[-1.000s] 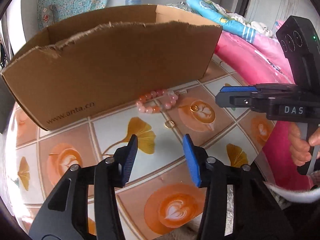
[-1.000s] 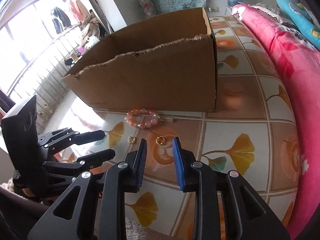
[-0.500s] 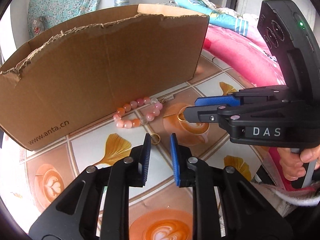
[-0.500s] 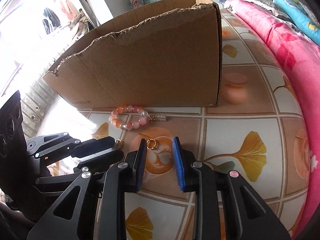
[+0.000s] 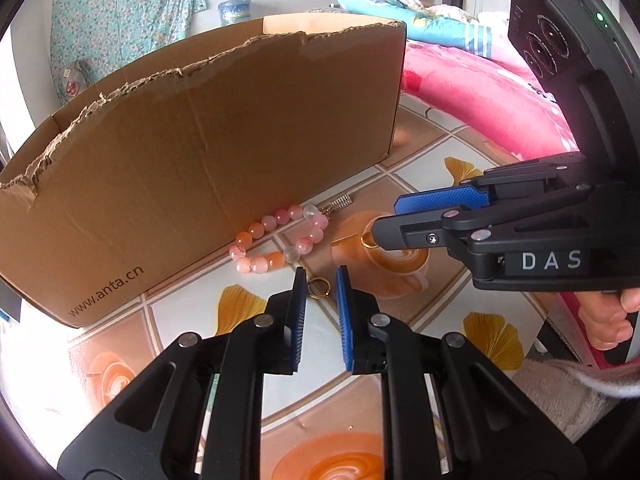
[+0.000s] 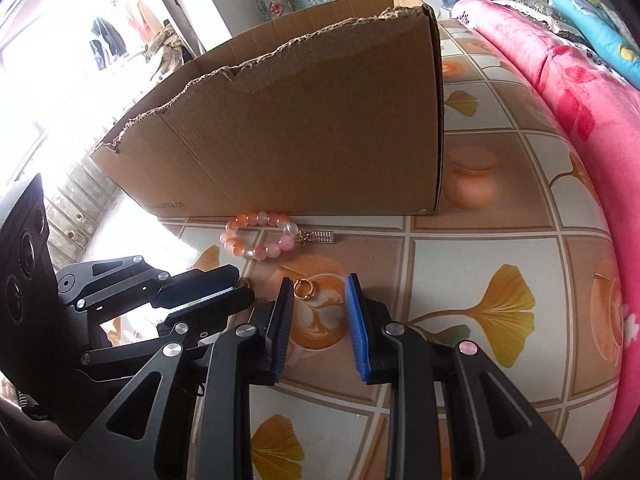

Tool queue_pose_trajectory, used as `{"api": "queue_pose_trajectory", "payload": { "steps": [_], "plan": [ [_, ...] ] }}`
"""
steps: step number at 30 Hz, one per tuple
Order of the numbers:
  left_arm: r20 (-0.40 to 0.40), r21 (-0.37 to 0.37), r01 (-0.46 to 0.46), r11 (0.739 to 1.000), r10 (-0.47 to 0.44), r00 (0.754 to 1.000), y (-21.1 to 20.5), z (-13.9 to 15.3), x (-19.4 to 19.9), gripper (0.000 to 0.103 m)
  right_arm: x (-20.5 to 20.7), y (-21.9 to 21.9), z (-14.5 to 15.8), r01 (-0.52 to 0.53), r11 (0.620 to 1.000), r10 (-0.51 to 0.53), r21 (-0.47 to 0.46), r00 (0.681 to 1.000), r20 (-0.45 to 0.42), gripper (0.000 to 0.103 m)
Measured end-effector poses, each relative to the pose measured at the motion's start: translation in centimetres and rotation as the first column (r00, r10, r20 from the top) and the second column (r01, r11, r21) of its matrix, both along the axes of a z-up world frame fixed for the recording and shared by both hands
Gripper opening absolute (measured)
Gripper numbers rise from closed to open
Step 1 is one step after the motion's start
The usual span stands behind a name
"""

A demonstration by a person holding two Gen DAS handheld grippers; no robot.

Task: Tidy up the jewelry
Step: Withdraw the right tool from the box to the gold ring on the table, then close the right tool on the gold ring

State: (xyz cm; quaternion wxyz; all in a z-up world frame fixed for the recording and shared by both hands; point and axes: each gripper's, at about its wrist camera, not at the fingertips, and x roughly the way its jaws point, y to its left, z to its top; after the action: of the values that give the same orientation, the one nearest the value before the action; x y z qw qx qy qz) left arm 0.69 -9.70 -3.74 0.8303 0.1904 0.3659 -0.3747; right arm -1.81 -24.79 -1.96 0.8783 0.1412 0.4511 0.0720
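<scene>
A tiled floor (image 6: 472,280) printed with ginkgo leaves and latte-art cups carries everything here, with a pink blanket (image 6: 568,92) bunched along its right edge. On the tiles stands an open cardboard box (image 5: 208,152) with a ragged torn top edge (its near wall reads "www.anta.cn"). At the foot of that wall lies a bracelet of pink and orange beads (image 5: 280,240), touching or nearly touching the cardboard, with a small metal charm (image 6: 322,237) trailing from its right end.

The left gripper (image 5: 320,280) sits low over the tiles, its blue-padded jaws narrowed to a slim gap that holds nothing; a small gold ring (image 5: 319,289) lies flat on the floor right at the fingertips, in line with the gap, just short of the bracelet.

The right gripper (image 6: 318,288) is likewise low, jaws parted rather wider and empty. A second gold ring (image 6: 305,289) rests on a coffee-cup print between its tips, closer to the left pad than the right. In the left wrist view this ring (image 5: 368,240) peeks out just beside the tip of the right gripper.
</scene>
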Motion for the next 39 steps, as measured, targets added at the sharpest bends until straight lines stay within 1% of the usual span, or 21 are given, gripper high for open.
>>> {"api": "queue_pose_trajectory", "payload": {
  "steps": [3,9,13,18,22,30,32,34,36,38,39],
  "plan": [
    [0.007,-0.002,0.001,1.000,-0.001,1.000,0.1,0.0,0.0,0.010,0.0,0.0,0.0,0.000,1.000,0.000,-0.001,1.000,0.001,0.027],
    [0.009,-0.004,-0.001,1.000,0.001,1.000,0.3,-0.1,-0.2,0.010,-0.2,-0.1,0.1,-0.003,1.000,0.003,-0.007,1.000,0.001,0.027],
    [0.003,-0.004,-0.020,1.000,0.020,1.000,0.7,0.0,-0.1,0.010,-0.3,0.1,0.9,-0.023,0.999,0.024,-0.022,0.999,0.032,0.027],
    [0.000,-0.004,-0.058,0.998,0.058,0.998,1.9,0.0,0.0,0.010,-0.5,1.1,1.5,-0.065,0.994,0.070,-0.083,0.996,0.058,0.027],
    [-0.004,-0.010,-0.085,0.996,0.085,0.996,2.8,0.0,0.2,0.010,-0.3,2.0,1.3,-0.077,0.988,0.085,-0.137,0.995,0.055,0.027],
    [-0.008,-0.019,-0.094,0.995,0.094,0.996,3.3,0.0,0.3,0.010,0.1,3.2,0.9,-0.093,0.966,0.108,-0.240,0.993,0.052,0.025],
    [-0.007,-0.019,-0.094,0.995,0.094,0.996,3.3,0.0,0.3,0.010,0.2,3.8,0.8,-0.098,0.961,0.114,-0.258,0.992,0.045,0.020],
    [-0.008,-0.021,-0.095,0.995,0.095,0.995,3.3,0.0,0.3,0.010,0.3,4.0,0.6,-0.103,0.959,0.116,-0.265,0.993,0.035,0.018],
    [-0.008,-0.022,-0.095,0.995,0.095,0.995,3.2,0.0,0.3,0.010,0.3,3.9,0.5,-0.101,0.961,0.115,-0.259,0.993,0.040,0.015],
    [-0.007,-0.021,-0.095,0.995,0.095,0.995,3.2,0.0,0.3,0.010,0.3,3.7,0.5,-0.098,0.962,0.112,-0.255,0.993,0.040,0.010],
    [-0.006,-0.021,-0.095,0.995,0.095,0.995,3.2,0.0,0.3,0.010,0.3,3.6,0.5,-0.096,0.963,0.110,-0.253,0.993,0.040,0.010]
  ]
}}
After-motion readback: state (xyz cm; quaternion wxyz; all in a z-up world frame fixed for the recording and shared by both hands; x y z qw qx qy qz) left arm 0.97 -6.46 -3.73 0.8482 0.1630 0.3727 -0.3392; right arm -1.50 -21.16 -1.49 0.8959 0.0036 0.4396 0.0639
